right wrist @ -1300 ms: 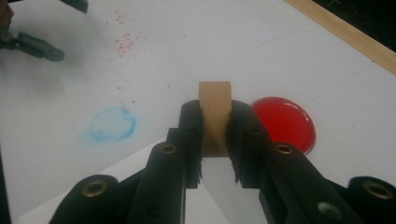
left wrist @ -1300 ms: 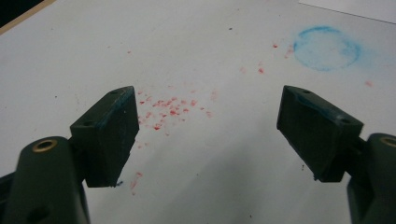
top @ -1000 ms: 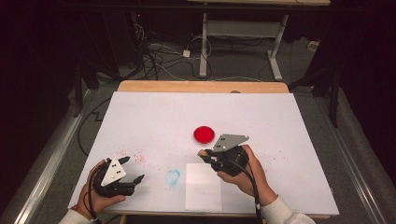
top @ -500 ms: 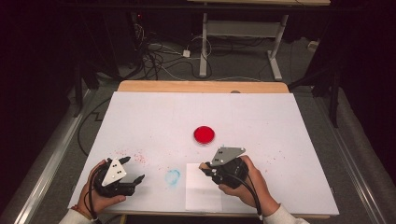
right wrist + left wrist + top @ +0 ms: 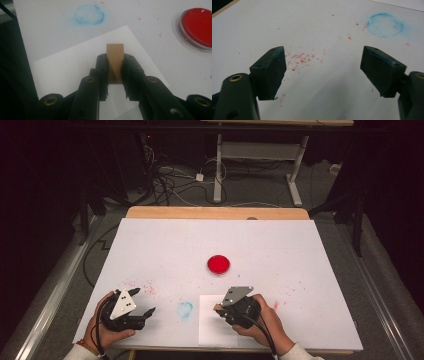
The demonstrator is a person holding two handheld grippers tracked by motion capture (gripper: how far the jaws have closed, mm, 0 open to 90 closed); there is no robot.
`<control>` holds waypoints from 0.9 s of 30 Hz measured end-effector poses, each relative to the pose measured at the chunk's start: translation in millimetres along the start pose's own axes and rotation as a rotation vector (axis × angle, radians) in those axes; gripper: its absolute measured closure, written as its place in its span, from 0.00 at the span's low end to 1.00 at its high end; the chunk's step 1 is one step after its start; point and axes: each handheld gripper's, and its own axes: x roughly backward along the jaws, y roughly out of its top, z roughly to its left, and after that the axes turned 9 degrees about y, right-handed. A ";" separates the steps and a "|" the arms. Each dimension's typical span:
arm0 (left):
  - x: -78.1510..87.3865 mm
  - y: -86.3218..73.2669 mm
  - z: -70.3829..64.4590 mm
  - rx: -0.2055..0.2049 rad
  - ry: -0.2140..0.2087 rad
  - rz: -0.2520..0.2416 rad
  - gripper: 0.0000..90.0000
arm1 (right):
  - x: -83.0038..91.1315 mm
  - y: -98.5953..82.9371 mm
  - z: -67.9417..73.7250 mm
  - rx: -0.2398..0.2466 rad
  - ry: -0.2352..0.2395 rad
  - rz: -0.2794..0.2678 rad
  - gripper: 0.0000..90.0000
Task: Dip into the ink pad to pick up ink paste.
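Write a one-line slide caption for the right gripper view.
Right gripper clamps a small wooden block over a white paper sheet, red ink dish alongside.

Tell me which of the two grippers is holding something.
The right gripper: its fingers are shut on a small wooden block over the paper sheet. The left gripper is open, empty.

Table (image 5: 280,245) brightly lit; surroundings dark; gripper views soft, slightly blurred.

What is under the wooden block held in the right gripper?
The wooden block, clamped in the right gripper, hangs over the white paper sheet. Its underside and any contact with the sheet are hidden.
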 end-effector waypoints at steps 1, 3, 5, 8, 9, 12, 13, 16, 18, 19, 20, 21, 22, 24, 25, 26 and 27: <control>0.0 -0.1 0.1 -0.001 0.001 0.001 0.22 | -3.0 -0.6 -0.1 -0.003 0.004 0.007 0.85; 0.0 -0.1 0.1 0.000 0.000 0.001 0.22 | -7.0 -1.6 -0.9 -0.008 0.006 0.021 0.85; -0.1 -0.1 -0.1 -0.002 -0.001 0.003 0.22 | -10.1 -2.3 -1.8 -0.007 0.007 0.035 0.85; -0.2 -0.2 -0.3 -0.003 -0.003 0.004 0.22 | -15.1 -3.4 -2.1 -0.009 0.013 0.052 0.85; -0.2 -0.2 -0.3 -0.003 -0.003 0.004 0.22 | -16.7 -3.6 -2.4 -0.006 0.013 0.061 0.85; -0.4 -0.2 -0.4 -0.003 -0.004 0.004 0.22 | -20.7 -4.2 -2.0 -0.016 0.013 0.084 0.85; -0.4 -0.2 -0.4 -0.002 -0.004 0.004 0.22 | -21.2 -4.2 -1.9 -0.017 0.015 0.081 0.85; -0.9 -0.3 -0.8 -0.002 -0.005 0.006 0.22 | -22.5 -2.2 -1.4 -0.014 0.008 0.095 0.85; -0.9 -0.1 -1.1 -0.003 -0.004 0.006 0.22 | -24.5 -1.1 -1.4 -0.023 0.004 0.101 0.85; -0.8 0.0 -1.2 -0.003 -0.004 0.006 0.22 | -25.2 -0.5 -1.8 -0.030 0.006 0.102 0.85; -0.8 0.0 -1.3 -0.006 -0.003 0.007 0.22 | -25.6 -0.2 -2.5 -0.034 0.008 0.103 0.85; -0.8 0.1 -1.4 -0.006 -0.003 0.007 0.22 | -25.6 -0.1 -2.5 -0.038 0.008 0.105 0.85; -0.8 0.2 -1.4 -0.006 -0.003 0.007 0.22 | -25.8 -0.2 -3.1 -0.033 0.010 0.104 0.85; -0.8 0.4 -1.6 -0.007 -0.003 0.007 0.22 | -26.0 -0.4 -2.8 -0.037 0.010 0.104 0.85; -0.9 0.5 -1.8 -0.009 -0.003 0.008 0.22 | -26.0 -0.1 -2.7 -0.034 0.008 0.108 0.85; -1.0 0.6 -2.0 -0.010 -0.003 0.009 0.22 | -26.3 0.0 -2.6 -0.030 0.008 0.108 0.85; -1.1 0.8 -2.2 -0.010 -0.004 0.009 0.22 | -26.3 0.1 -2.2 -0.030 0.005 0.110 0.85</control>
